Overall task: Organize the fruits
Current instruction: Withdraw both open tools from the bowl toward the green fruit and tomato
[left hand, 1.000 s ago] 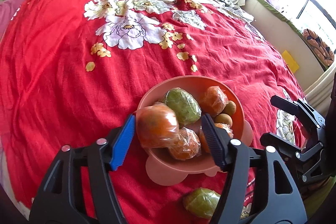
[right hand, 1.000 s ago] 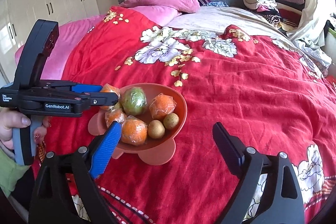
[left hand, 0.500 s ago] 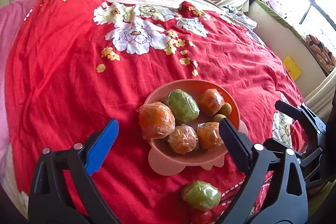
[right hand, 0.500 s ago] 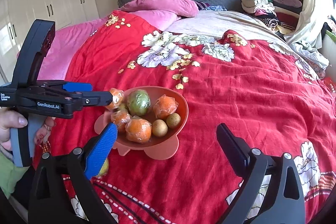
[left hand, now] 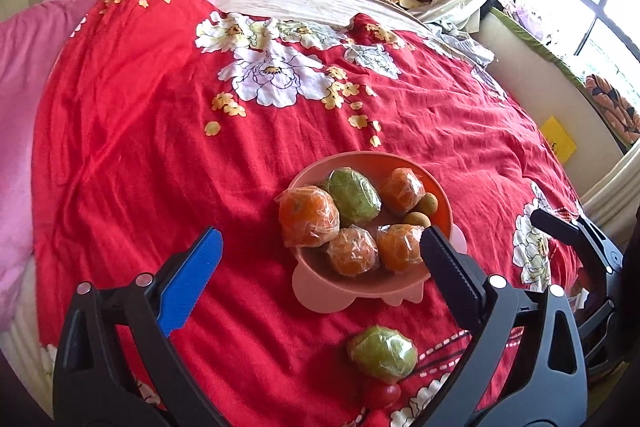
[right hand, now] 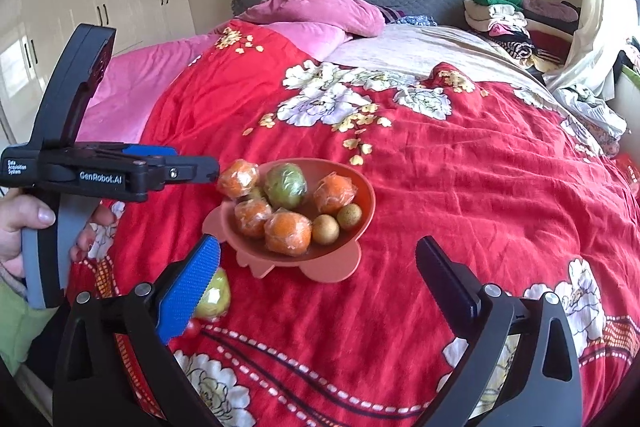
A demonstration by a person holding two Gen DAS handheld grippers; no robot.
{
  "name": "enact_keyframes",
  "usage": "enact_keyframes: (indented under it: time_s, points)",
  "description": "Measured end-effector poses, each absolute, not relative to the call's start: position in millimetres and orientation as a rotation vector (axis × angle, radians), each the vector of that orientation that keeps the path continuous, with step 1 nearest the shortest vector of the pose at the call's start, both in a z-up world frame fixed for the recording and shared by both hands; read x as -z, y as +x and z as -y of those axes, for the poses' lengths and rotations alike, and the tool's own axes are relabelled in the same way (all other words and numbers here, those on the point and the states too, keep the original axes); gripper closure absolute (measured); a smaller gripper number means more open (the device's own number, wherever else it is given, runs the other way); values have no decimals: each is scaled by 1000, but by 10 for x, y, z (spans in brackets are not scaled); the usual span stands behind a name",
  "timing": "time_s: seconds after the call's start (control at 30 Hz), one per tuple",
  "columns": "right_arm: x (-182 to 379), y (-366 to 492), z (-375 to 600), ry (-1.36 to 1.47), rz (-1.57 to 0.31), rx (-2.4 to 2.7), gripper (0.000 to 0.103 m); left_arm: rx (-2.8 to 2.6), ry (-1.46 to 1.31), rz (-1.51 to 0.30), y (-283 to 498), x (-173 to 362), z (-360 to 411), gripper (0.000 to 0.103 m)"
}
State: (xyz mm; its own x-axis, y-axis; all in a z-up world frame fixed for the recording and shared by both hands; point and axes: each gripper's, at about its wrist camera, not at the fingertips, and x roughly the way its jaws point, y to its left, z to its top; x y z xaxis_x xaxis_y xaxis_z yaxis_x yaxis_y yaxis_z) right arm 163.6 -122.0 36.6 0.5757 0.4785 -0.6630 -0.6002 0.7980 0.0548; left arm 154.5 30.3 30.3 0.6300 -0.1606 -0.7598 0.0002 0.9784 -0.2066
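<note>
Nearest, both the left gripper (left hand: 320, 275) and right gripper (right hand: 318, 277) are being held wide apart and empty, having just been opening. A green wrapped fruit (left hand: 382, 353) is lying unbowled. Beyond, the pink bowl (left hand: 356, 283) is already holding most fruit.

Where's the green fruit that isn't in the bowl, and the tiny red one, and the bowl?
green fruit on the bedspread (left hand: 382, 351), left wrist view, middle of its wrapped top.
small red fruit (left hand: 382, 394), left wrist view, its centre.
pink bowl (left hand: 356, 157), left wrist view, far rim.
</note>
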Motion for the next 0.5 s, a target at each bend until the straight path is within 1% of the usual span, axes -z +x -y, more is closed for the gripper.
enact_keyframes:
  time_s: [0.5]
  points:
    - [-303,1356,1159,-208,-741,-660,5,96,-179,-878,1341,-352,-256,10]
